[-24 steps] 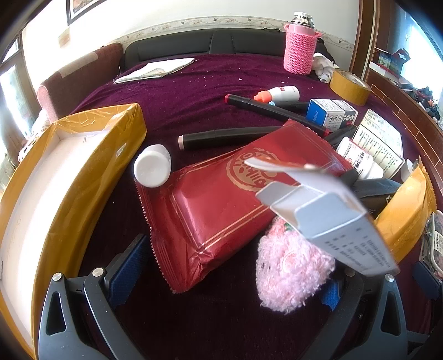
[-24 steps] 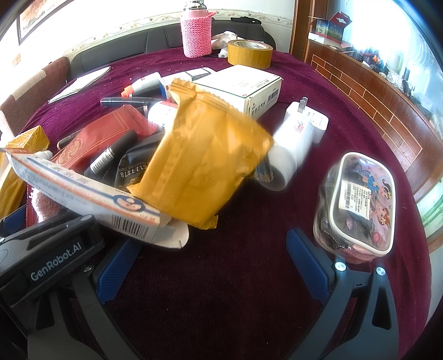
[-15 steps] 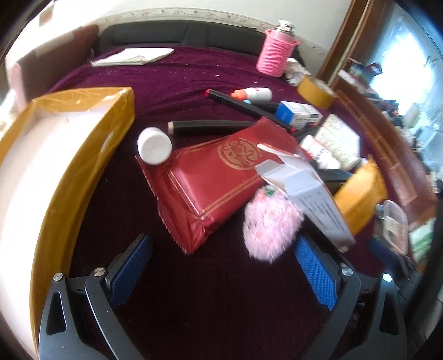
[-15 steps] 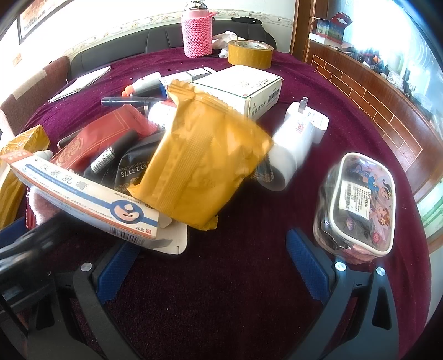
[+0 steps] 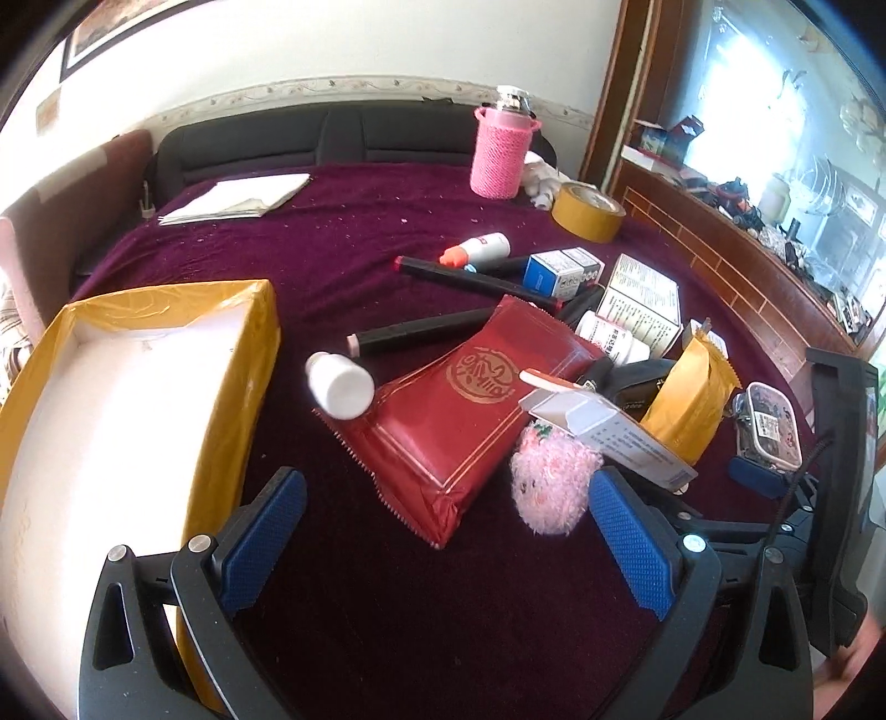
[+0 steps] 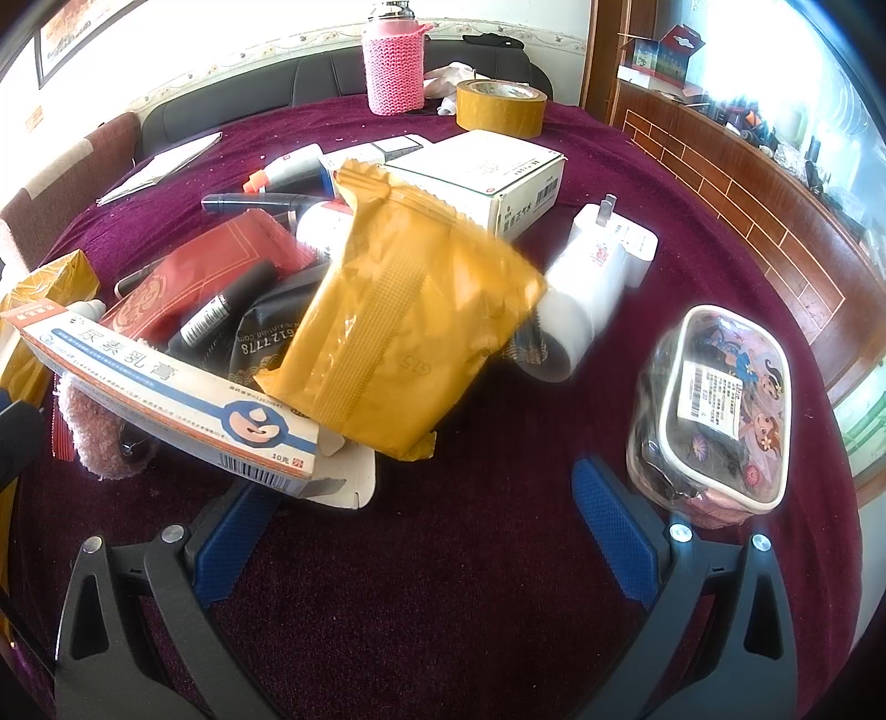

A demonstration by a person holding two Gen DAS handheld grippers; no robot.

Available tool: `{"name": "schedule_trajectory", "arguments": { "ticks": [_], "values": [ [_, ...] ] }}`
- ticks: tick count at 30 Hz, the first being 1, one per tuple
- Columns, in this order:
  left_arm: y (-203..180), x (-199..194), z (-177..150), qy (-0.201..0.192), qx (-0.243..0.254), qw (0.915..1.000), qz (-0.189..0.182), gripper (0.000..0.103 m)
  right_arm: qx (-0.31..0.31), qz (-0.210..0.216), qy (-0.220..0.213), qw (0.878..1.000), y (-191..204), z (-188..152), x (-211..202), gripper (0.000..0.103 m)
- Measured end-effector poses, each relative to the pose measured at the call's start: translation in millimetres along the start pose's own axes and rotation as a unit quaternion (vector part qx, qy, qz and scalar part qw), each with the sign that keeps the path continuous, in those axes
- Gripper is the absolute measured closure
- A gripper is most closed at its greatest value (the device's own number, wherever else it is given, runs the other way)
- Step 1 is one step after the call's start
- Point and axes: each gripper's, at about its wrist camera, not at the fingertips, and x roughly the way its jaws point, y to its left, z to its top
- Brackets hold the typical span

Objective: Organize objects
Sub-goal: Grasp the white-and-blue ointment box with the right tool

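I am hovering the left gripper (image 5: 443,531) wide and empty; the red packet (image 5: 470,410) lies just ahead, long axis slanting away toward the right, nearer this hand.

a lived-in room of a home is shown, most likely a sitting or dining room. a large round table (image 5: 421,598) is covered with a dark purple velvety cloth, and a dark padded sofa (image 5: 332,138) is set against the wall behind it. a framed picture (image 5: 105,27) is hung on the pale wall above a patterned border strip. a wooden ledge (image 6: 736,183) with brick-like lines is seen at the right, crowded with small household clutter under a bright window. everyday belongings are scattered over the cloth: a flask in a pink knitted sleeve (image 6: 394,66), a roll of brown tape (image 6: 498,108), medicine boxes (image 6: 482,177), a plug adapter (image 6: 601,257) and snack packets (image 6: 410,332).
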Motion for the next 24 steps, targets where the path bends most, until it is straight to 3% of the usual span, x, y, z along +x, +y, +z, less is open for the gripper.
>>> {"name": "schedule_trajectory", "arguments": {
  "ticks": [4,6,8,10,12,14,18,21,24],
  "values": [
    [-6.0,21.3,12.3,0.021,0.036,0.9991,-0.003,0.004,0.0,-0.001,0.0,1.0,0.5,-0.5,-0.2,0.0],
    [-9.2,37.5,15.6,0.046,0.031,0.9977,-0.039,0.004,-0.001,0.001,0.001,1.0,-1.2,-0.4,-0.9,0.0],
    [-14.7,45.3,11.3,0.069,0.031,0.9958,-0.053,0.006,-0.013,0.013,0.016,1.0,1.2,3.1,0.4,0.0],
    [-24.4,38.4,4.8,0.058,0.057,0.9959,-0.04,0.022,-0.033,0.032,0.047,0.998,-1.7,8.4,2.0,0.0],
    [-30.5,24.4,-1.5,0.062,0.072,0.9942,-0.05,0.039,-0.025,0.043,0.043,0.998,-5.8,7.0,0.2,0.0],
    [-30.2,0.0,-7.1,0.042,0.075,0.9945,-0.059,0.039,-0.053,0.029,0.037,0.997,1.1,3.7,0.2,0.0],
    [-32.1,-43.0,-17.6,-0.005,0.107,0.9922,-0.063,0.039,-0.046,0.032,0.039,0.998,0.2,4.1,1.3,0.0],
    [-38.4,-47.7,-20.9,-0.002,0.138,0.9886,-0.059,0.039,-0.025,0.047,0.051,0.997,-4.1,1.5,-8.5,0.0],
    [-50.4,-39.4,-22.9,0.007,0.156,0.9859,-0.058,0.039,-0.004,0.09,0.001,0.996,-17.5,-3.6,-46.2,0.0]
  ]
}}
